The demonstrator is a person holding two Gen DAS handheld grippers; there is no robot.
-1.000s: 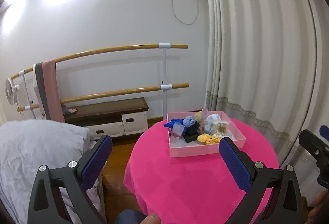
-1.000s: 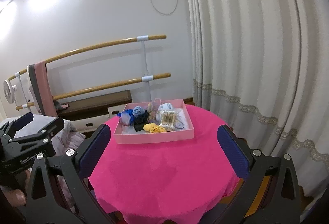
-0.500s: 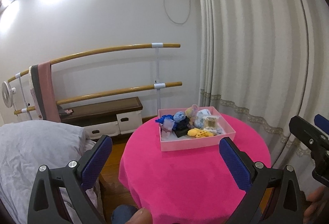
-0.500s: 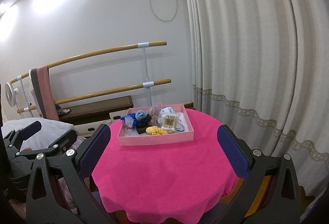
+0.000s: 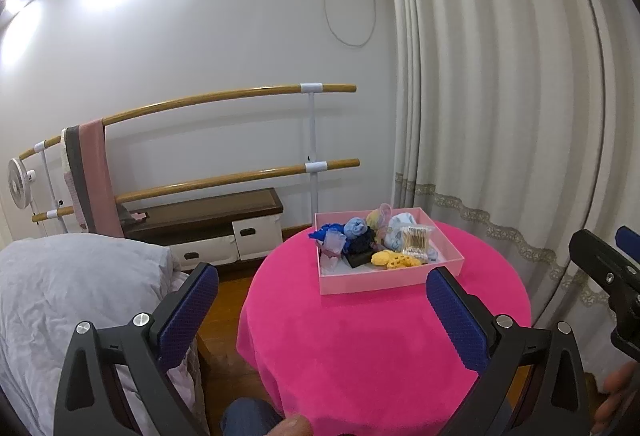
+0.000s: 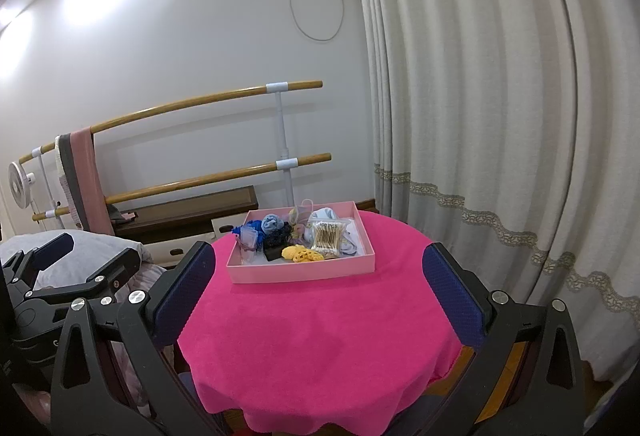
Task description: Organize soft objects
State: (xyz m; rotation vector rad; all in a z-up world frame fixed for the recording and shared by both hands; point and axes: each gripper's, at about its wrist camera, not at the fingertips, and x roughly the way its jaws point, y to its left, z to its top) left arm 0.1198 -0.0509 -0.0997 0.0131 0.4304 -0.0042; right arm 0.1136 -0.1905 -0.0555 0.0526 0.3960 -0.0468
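A shallow pink box (image 5: 390,279) (image 6: 300,273) sits on the far half of a round table with a bright pink cloth (image 5: 372,336) (image 6: 320,332). Inside lie soft items: a light blue roll (image 5: 355,226) (image 6: 272,223), a dark blue piece (image 5: 320,234), a black scrunchie (image 5: 361,244) (image 6: 278,235), a yellow knit piece (image 5: 394,259) (image 6: 302,254) and a bag of cotton swabs (image 5: 416,236) (image 6: 328,236). My left gripper (image 5: 320,312) and right gripper (image 6: 318,290) are both open and empty, held well short of the box.
A bed with grey bedding (image 5: 72,284) lies left of the table. Two wooden ballet bars (image 5: 224,98) and a low dark bench (image 5: 200,212) stand against the back wall. Cream curtains (image 5: 500,116) hang at the right. The right gripper shows at the left view's right edge (image 5: 604,272).
Both grippers have drawn back and turned slightly, so the table and box look smaller and sit more centred. Neither jaw has opened or closed. The items in the box are unmoved.
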